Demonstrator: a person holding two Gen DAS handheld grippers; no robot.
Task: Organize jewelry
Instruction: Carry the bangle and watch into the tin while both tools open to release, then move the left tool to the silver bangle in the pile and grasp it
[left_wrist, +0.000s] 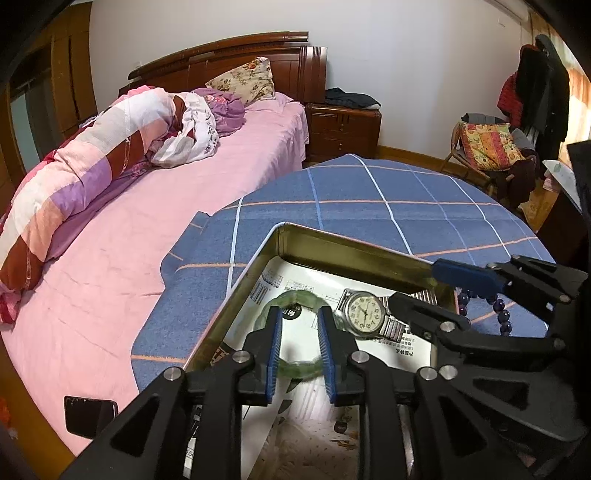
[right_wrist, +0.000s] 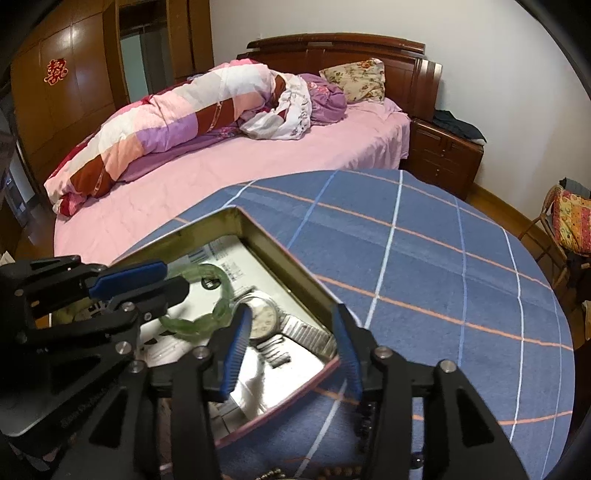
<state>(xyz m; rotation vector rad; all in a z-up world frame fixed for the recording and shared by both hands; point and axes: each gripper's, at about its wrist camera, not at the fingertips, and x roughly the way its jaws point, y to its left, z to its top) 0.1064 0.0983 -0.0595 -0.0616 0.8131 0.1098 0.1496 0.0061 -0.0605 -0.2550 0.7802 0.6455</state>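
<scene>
A gold metal tin (left_wrist: 354, 251) stands on the blue plaid cloth; it also shows in the right wrist view (right_wrist: 295, 273). Inside lie a green jade bangle (left_wrist: 295, 297) (right_wrist: 216, 308) and a silver wristwatch (left_wrist: 364, 312) (right_wrist: 264, 319). My left gripper (left_wrist: 299, 347) is open, its fingers straddling the bangle without closing on it. My right gripper (right_wrist: 291, 350) is open over the tin's right wall, one finger inside near the watch, one outside. A string of dark blue beads (left_wrist: 502, 317) lies on the cloth right of the tin. Dark beads (right_wrist: 365, 421) show under the right finger.
The round table with the blue plaid cloth (right_wrist: 443, 280) stands beside a bed with pink sheets (left_wrist: 155, 221) and a rolled quilt. A wooden nightstand (left_wrist: 343, 129) and a chair with cushions (left_wrist: 487, 144) stand beyond. A black phone (left_wrist: 90, 415) lies on the bed.
</scene>
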